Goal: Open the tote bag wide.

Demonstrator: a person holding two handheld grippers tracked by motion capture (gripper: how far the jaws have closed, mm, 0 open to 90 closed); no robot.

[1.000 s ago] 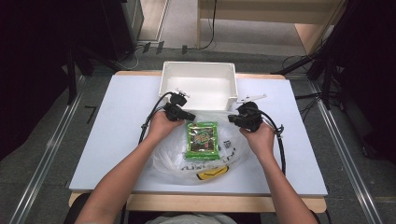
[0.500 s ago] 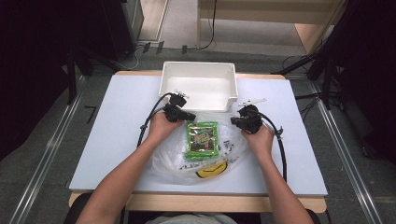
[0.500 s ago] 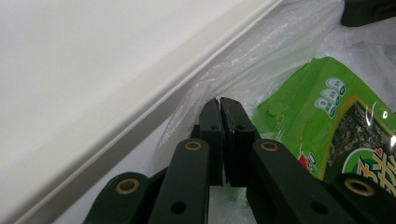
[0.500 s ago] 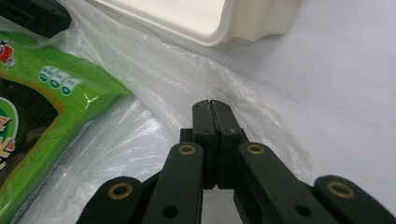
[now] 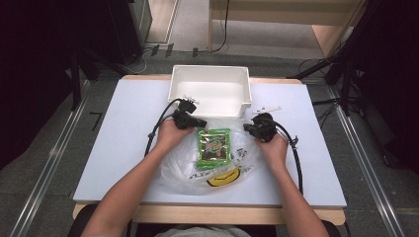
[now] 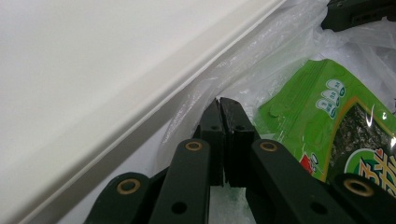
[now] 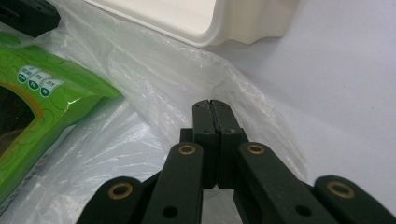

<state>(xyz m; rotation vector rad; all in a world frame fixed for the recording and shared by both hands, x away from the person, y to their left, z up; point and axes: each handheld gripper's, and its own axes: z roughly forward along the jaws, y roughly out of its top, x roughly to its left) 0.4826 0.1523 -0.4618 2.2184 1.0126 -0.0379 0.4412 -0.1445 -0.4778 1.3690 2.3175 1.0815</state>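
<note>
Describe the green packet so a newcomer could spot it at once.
Start at the white bin at the table's far edge. Just in front of it lies a clear plastic bag. The green packet lies at the bag's mouth, the one bright green thing there, with a dark panel on its front.

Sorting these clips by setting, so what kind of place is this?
Probably a lab or studio set up for recording, not a home: a plain white table with dark stands at its far corners, cables on the floor, and just a white bin, a plastic bag and a green snack packet.
</note>
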